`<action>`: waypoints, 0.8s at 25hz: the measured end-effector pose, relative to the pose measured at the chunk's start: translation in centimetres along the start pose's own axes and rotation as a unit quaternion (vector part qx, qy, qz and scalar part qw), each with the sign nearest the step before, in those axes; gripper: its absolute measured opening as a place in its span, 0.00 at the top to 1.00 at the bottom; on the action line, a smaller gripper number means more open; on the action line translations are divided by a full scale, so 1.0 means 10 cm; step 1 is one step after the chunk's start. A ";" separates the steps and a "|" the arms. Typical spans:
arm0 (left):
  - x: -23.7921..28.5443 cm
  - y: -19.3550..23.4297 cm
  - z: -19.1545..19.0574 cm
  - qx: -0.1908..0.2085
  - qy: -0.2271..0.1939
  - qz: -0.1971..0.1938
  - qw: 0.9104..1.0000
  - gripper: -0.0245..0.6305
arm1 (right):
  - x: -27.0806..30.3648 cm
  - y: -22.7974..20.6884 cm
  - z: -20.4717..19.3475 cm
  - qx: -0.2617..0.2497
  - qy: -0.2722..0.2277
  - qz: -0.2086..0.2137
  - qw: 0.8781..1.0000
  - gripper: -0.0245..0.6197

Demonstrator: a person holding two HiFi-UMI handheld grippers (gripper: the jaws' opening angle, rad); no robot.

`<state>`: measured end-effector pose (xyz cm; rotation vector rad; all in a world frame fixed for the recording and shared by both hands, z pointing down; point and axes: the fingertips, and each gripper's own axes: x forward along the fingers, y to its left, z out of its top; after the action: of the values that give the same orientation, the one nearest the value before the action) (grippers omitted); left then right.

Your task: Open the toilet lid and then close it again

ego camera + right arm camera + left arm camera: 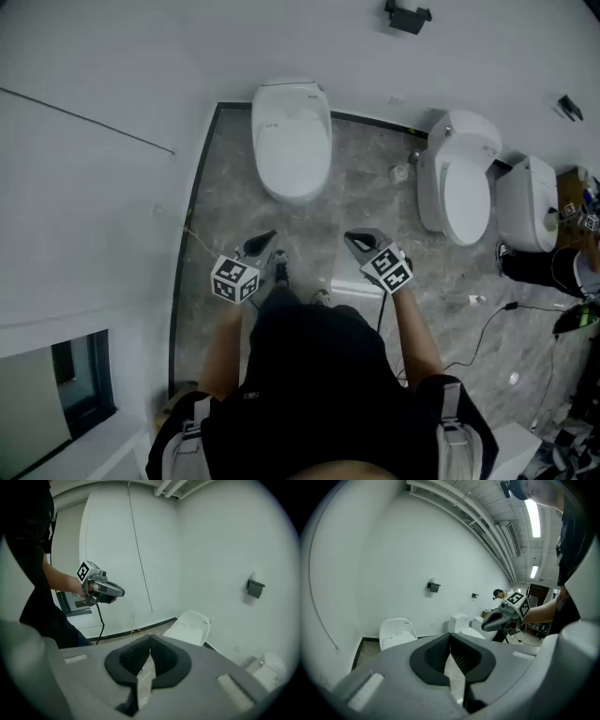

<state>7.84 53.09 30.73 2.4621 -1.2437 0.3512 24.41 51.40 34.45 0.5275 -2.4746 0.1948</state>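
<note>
1. A white wall fills the far and left sides of the room.
2. A grey marbled floor runs from the wall toward the person, who stands at the near edge in a black top.
3. The toilet stands against the far wall, straight ahead of the person. Its white lid is down over the bowl.
4. A second toilet and a third toilet stand to the right of it, side by side.
5. The left gripper is held out in front of the person. Its jaws are together with nothing between them, and it points toward the toilet while staying well short of it.
6. The right gripper is level with the left one, near it but apart from it. Its jaws are also pressed together and empty, and it touches nothing.
7. A black cable trails across the floor at near right.
8. A small black box is fixed on the far wall, above and between the first two toilets.
</note>
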 end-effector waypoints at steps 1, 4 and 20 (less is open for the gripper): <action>0.01 0.02 0.00 0.000 0.002 -0.001 1.000 0.95 | 0.02 -0.01 0.01 0.001 0.001 -0.001 1.000 0.96; 0.03 0.10 0.03 0.001 0.006 -0.004 1.000 0.95 | 0.09 -0.05 0.05 0.003 0.004 -0.001 1.000 0.96; 0.07 0.74 0.09 -0.008 0.022 -0.015 1.000 0.95 | 0.58 -0.17 0.33 0.053 -0.010 0.012 0.998 0.96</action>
<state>2.33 48.18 31.69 2.4436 -1.1848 0.3842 19.00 47.14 35.19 0.5458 -2.5022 0.3333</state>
